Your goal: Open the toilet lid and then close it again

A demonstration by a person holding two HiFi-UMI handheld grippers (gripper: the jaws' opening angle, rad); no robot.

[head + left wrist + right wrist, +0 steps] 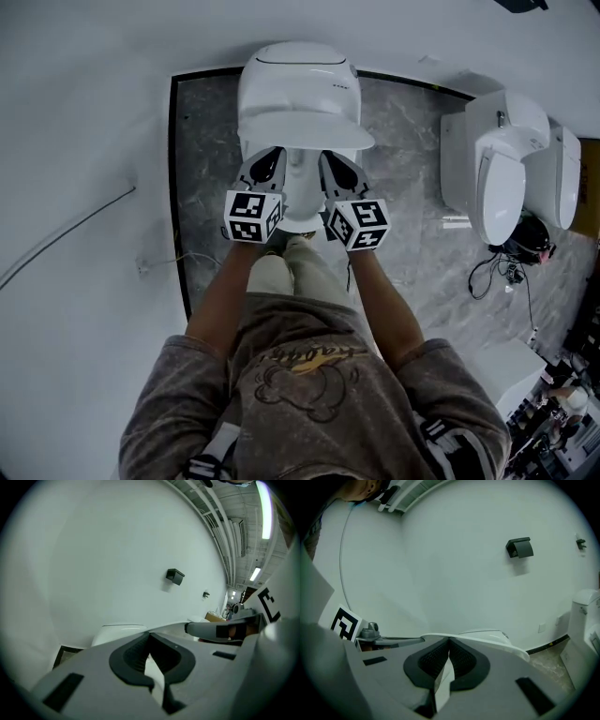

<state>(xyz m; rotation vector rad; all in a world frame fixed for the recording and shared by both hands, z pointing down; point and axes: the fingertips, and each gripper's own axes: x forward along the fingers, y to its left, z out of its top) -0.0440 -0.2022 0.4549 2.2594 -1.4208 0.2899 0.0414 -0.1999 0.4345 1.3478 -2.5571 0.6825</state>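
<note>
White toilet lid (305, 131) part-raised over the bowl by the far wall, front rim just above the tips of both grippers, left gripper (269, 159) and right gripper (330, 164) side by side beneath it, each pair of jaws pressed together with nothing gripped, second toilet (502, 178) to the right.

It looks like a mock bathroom inside a lab or workshop. A white ceramic toilet (298, 103) at upper centre stands on a patch of grey marbled flooring (206, 169). A second white toilet (506, 169) is at the right, with loose black cables (502, 272) below it. Long strip lights (265, 508) hang overhead.
</note>
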